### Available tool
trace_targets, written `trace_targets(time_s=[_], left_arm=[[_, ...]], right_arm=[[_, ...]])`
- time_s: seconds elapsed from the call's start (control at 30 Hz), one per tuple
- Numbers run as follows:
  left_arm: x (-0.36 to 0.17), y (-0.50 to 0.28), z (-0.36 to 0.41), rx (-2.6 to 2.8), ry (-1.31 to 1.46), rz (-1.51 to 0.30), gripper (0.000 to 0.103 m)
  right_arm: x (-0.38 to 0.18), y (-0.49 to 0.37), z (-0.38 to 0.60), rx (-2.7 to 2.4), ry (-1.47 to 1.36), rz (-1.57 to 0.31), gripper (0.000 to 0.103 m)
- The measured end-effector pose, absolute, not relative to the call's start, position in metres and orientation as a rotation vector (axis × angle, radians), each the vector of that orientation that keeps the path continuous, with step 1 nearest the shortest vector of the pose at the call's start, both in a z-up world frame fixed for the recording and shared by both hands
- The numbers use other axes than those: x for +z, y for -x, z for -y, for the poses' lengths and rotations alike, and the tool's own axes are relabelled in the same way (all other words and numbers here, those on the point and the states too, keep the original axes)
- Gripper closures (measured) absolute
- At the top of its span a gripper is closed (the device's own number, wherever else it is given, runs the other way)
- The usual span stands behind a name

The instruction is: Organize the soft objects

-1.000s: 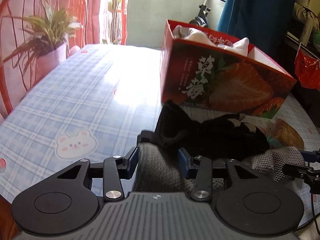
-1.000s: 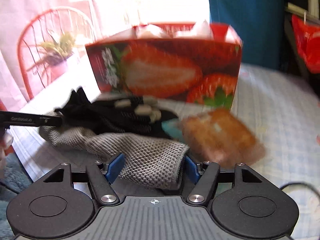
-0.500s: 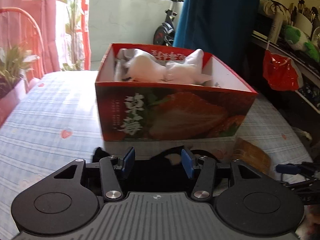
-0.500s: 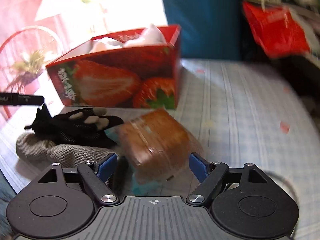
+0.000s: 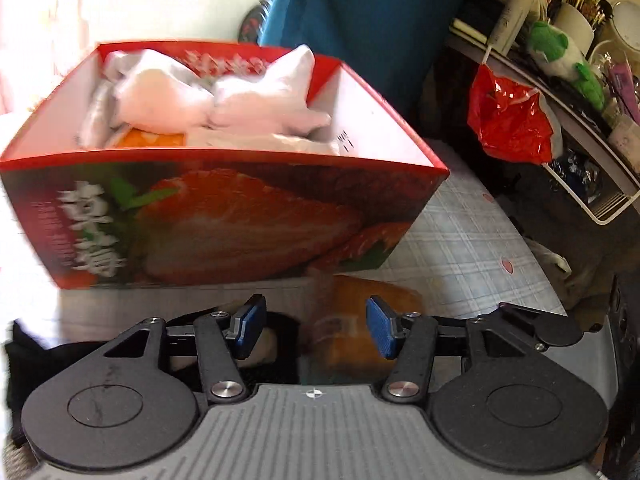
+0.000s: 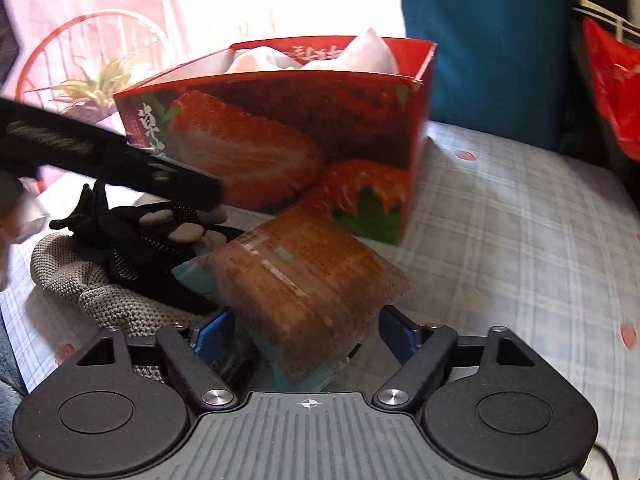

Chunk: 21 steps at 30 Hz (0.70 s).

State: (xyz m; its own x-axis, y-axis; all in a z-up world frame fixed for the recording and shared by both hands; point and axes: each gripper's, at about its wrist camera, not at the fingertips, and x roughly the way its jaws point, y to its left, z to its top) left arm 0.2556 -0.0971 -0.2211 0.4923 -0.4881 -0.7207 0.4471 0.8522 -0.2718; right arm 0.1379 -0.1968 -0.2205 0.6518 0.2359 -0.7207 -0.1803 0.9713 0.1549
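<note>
The right gripper [image 6: 307,334] is nearest in its own view. A brown cake in a clear plastic wrapper [image 6: 304,280] lies between its two blue pads. The jaws have just been closing, but a small gap shows beside each pad, so I read them as not pressing the packet; it rests on the blue checked tablecloth with red hearts [image 6: 520,240].

Just left of the cake lies a black glove with grey fingertip patches [image 6: 156,240], partly on top of a grey knitted cloth [image 6: 92,292]. A black part of the left gripper crosses above the glove in this view.

In the left wrist view, the left gripper [image 5: 312,328] stands with its jaws apart; they have just been opening, and nothing is pinched between them. Below them show the black glove [image 5: 276,320] and the cake [image 5: 352,320], a little blurred.

Behind these things stands a red cardboard box printed with strawberries [image 5: 224,220], open at the top. It holds white soft bags [image 5: 216,100] and something orange [image 5: 152,138] under them.

Further back hang a blue curtain [image 5: 380,12] and a red plastic bag [image 5: 508,120]; a cluttered shelf [image 5: 580,60] is at the right.
</note>
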Motion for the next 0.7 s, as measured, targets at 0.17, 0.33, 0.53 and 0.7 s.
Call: trace_targets(time_s=[0.17, 0.33, 0.53, 0.7], left_arm=[[-0.234, -0.268, 0.112, -0.592, 0.041, -0.960, 0.048], [-0.249, -0.277, 0.117, -0.589, 0.051, -0.953, 0.046], [-0.243, -0.270, 0.125, -0.639, 0.012, -0.965, 0.048], [-0.246, -0.256, 0.115, -0.633, 0.067, -0.940, 0.049]], right_arm=[[-0.222, -0.142, 0.200, 0.255, -0.095, -0.825, 0.035], [-0.232, -0.147, 0.198, 0.219, -0.203, -0.835, 0.032], [-0.229, -0.142, 0.189, 0.209, -0.187, -0.812, 0.039], [-0.227, -0.134, 0.177, 0.226, -0.128, -0.794, 0.040]])
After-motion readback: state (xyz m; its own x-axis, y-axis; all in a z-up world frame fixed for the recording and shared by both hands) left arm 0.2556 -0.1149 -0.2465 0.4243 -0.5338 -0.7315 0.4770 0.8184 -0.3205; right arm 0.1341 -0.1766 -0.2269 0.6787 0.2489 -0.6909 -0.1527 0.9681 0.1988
